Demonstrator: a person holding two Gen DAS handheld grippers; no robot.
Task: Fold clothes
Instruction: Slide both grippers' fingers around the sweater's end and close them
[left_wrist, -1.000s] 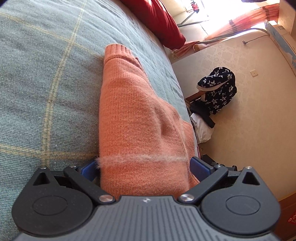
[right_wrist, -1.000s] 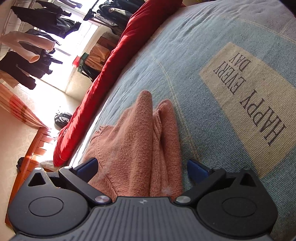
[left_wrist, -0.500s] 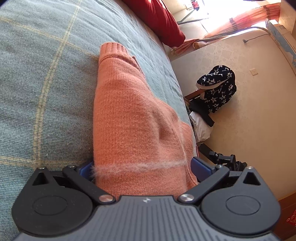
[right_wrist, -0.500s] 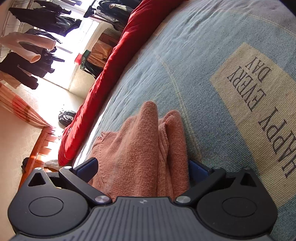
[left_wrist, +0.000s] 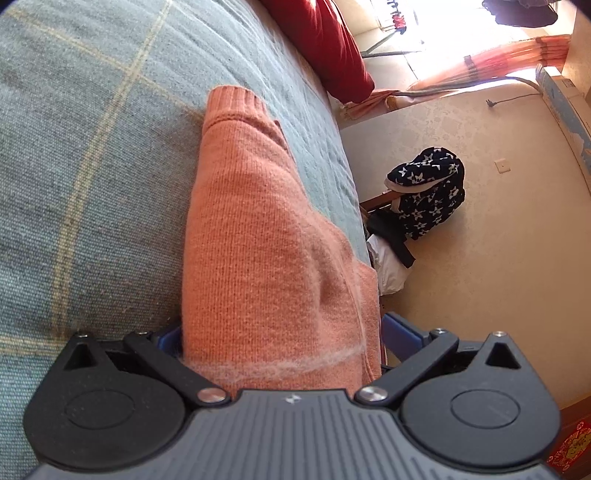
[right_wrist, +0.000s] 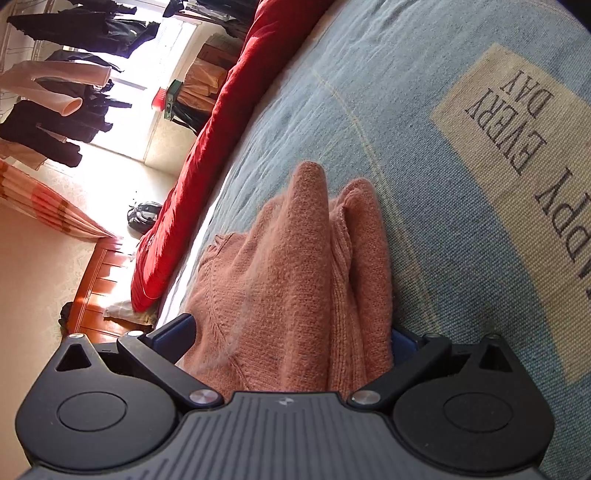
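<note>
An orange knitted sweater (left_wrist: 258, 240) lies folded lengthwise on the blue-grey checked bed cover (left_wrist: 92, 166), its ribbed cuff pointing away from me. My left gripper (left_wrist: 284, 328) is open, and the sweater's near end fills the gap between its blue fingers (left_wrist: 400, 330). In the right wrist view the same sweater (right_wrist: 295, 277) is bunched in thick folds. My right gripper (right_wrist: 288, 332) is open as well, straddling that bunched end. The fabric hides most of both grippers' inner pads.
A red quilt (right_wrist: 207, 147) runs along the far side of the bed. A beige patch reading "HAPPY EVERY DAY" (right_wrist: 517, 166) lies right of the sweater. Beyond the bed edge sit a star-patterned bag (left_wrist: 428, 192), a wooden bed frame (right_wrist: 96, 288) and hanging clothes (right_wrist: 55, 110).
Both grippers have slid forward over the sweater, so the fabric now reaches both fingers in each view. The jaws have stayed equally wide.
</note>
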